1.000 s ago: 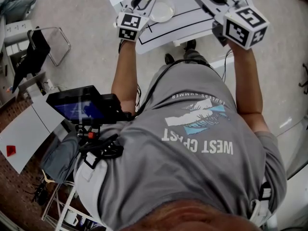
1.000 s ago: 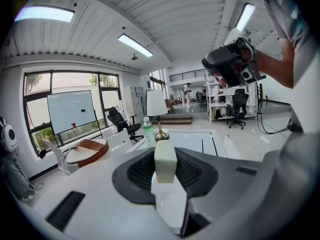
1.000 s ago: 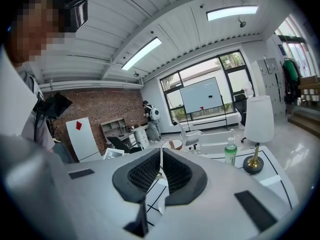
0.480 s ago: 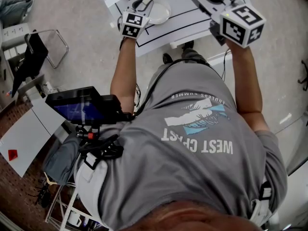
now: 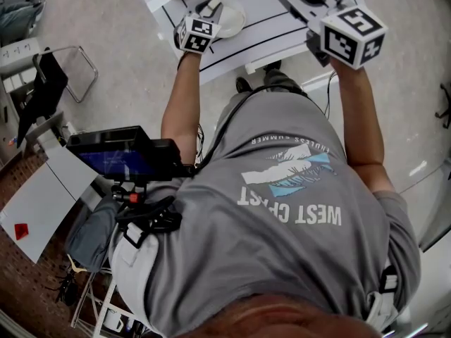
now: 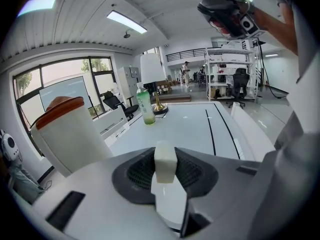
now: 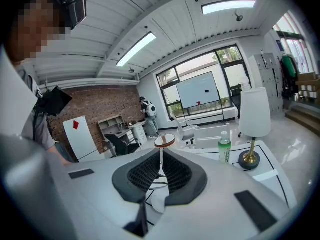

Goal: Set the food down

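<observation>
- We see the left gripper (image 5: 209, 7) with its fingers clamped on a pale food block (image 6: 165, 163), above the white bench (image 6: 195, 126); it seems to hang over a small plate (image 5: 237, 18);
- our right gripper (image 7: 161, 171) has its fingers pressed together, empty.

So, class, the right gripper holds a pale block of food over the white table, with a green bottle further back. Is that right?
No: the left gripper holds the pale block, as the left gripper view shows. The white table and green bottle are as stated.
</observation>
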A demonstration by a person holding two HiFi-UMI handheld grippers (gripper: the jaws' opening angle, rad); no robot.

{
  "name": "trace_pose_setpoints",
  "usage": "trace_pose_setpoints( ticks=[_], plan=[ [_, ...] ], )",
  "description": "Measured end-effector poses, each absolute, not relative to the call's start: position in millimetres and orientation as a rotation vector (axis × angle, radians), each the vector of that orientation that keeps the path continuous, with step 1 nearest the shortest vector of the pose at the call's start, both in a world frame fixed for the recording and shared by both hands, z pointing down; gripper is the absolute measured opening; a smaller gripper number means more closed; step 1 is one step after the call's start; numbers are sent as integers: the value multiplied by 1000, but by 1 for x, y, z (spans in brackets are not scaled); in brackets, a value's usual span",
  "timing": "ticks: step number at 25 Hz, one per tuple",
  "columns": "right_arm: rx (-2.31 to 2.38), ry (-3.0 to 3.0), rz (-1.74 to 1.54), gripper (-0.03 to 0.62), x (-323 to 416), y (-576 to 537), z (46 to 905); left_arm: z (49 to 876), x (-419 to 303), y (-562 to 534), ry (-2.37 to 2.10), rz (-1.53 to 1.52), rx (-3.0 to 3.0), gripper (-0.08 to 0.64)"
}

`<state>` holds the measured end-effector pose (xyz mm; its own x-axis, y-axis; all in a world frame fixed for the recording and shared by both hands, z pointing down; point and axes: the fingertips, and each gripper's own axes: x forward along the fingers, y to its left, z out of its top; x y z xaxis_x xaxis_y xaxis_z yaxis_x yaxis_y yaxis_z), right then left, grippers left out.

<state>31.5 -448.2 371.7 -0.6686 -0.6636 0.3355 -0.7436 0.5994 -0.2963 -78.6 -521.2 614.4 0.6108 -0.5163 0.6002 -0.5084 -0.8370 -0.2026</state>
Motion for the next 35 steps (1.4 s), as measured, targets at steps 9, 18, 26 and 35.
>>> trace_pose_setpoints(
  ticks=[9, 18, 26, 35],
  plan=[
    [1176, -2619, 633, 9, 35, -449, 369, 639, -74, -516, 807, -1204, -2662, 104],
    [1168, -2606, 647, 9, 39, -450, 365, 661, -74, -507, 729, -1323, -2485, 104],
    [1151, -2598, 658, 9, 38, -450, 364, 673, -72, -502, 671, -1378, -2364, 104],
    [1135, -2596, 661, 9, 36, -451, 368, 676, -64, -499, 599, -1416, -2410, 106]
  ],
)
